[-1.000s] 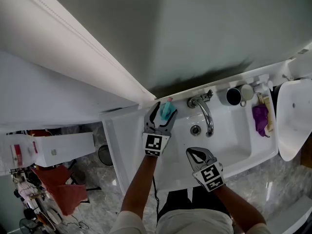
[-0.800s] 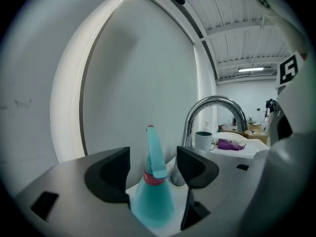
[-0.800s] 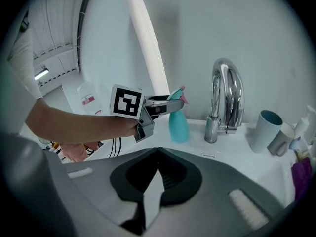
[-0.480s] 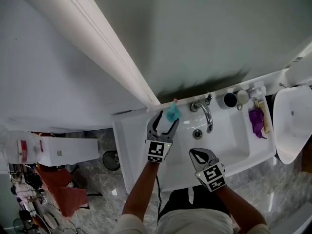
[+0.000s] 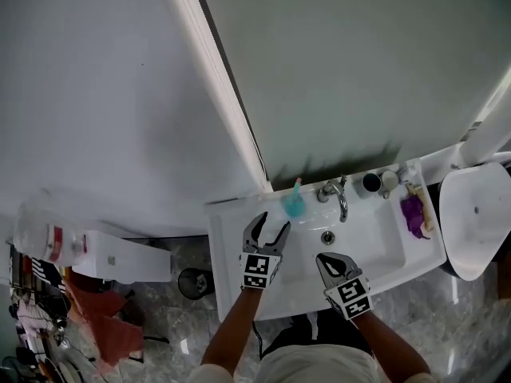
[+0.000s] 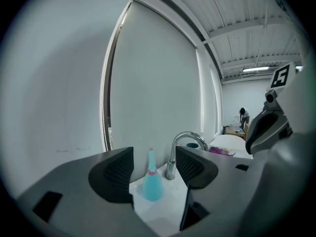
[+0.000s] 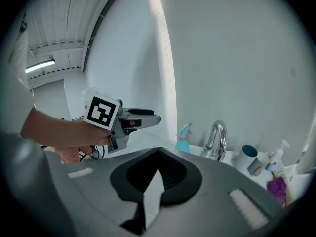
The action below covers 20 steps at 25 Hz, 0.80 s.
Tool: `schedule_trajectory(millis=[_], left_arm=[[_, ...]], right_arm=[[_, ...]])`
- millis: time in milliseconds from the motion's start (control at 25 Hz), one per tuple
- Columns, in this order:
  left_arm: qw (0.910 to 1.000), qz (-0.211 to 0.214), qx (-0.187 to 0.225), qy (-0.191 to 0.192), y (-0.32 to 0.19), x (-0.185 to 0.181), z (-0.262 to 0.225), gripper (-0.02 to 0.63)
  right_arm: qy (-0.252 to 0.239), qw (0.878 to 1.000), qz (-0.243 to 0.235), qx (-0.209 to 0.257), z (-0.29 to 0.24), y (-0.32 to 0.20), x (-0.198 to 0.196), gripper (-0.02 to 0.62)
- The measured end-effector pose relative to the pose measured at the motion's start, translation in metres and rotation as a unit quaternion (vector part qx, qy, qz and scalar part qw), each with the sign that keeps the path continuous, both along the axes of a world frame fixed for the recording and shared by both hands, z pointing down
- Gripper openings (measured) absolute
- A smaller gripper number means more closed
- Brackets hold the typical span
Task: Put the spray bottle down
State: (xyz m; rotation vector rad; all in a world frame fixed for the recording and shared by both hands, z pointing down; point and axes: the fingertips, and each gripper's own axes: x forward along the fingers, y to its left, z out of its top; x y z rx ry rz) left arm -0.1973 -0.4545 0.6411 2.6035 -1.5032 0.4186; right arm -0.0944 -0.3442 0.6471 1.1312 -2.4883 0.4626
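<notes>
The teal spray bottle (image 5: 293, 204) with a pink collar stands upright on the white sink ledge (image 5: 231, 214), just left of the chrome faucet (image 5: 336, 195). My left gripper (image 5: 266, 232) is open and sits a short way in front of the bottle, apart from it. In the left gripper view the spray bottle (image 6: 151, 181) shows free between the spread jaws of the left gripper (image 6: 154, 168), with the faucet (image 6: 180, 152) behind. My right gripper (image 5: 331, 262) is shut and empty over the basin's front. The right gripper view shows the bottle (image 7: 183, 137) beside the faucet (image 7: 217, 139).
A dark cup (image 5: 370, 183) and a pale cup (image 5: 389, 179) stand right of the faucet, with a purple cloth (image 5: 415, 211) at the sink's right end. A white toilet (image 5: 474, 220) lies to the right. A small bin (image 5: 192, 281) sits on the marble floor to the left.
My left gripper has let go of the spray bottle and drawn back toward me, jaws spread. The bottle now stands alone on the ledge. The head camera has pulled away and up.
</notes>
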Motion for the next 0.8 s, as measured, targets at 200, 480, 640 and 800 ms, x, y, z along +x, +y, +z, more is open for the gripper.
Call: schedule_trajectory(millis=[200, 480, 640, 800], left_arm=[[0.9996, -0.016, -0.020, 0.014, 0.040, -0.008, -0.016, 0.206], [0.9979, -0.027, -0.047, 0.035, 0.081, -0.009, -0.036, 0.172], [0.9981, -0.028, -0.042, 0.036, 0.104, -0.003, -0.057, 0.126], [0.9976, -0.040, -0.036, 0.043, 0.126, 0.005, -0.077, 0.072]], right_arm=[[0.003, 0.999, 0.021, 0.030, -0.030, 0.017, 0.013, 0.011], [-0.003, 0.998, 0.039, 0.049, -0.066, 0.038, 0.031, 0.011], [-0.011, 0.997, 0.046, 0.059, -0.081, 0.047, 0.045, 0.011], [-0.012, 0.997, 0.038, 0.065, -0.089, 0.056, 0.060, 0.011]])
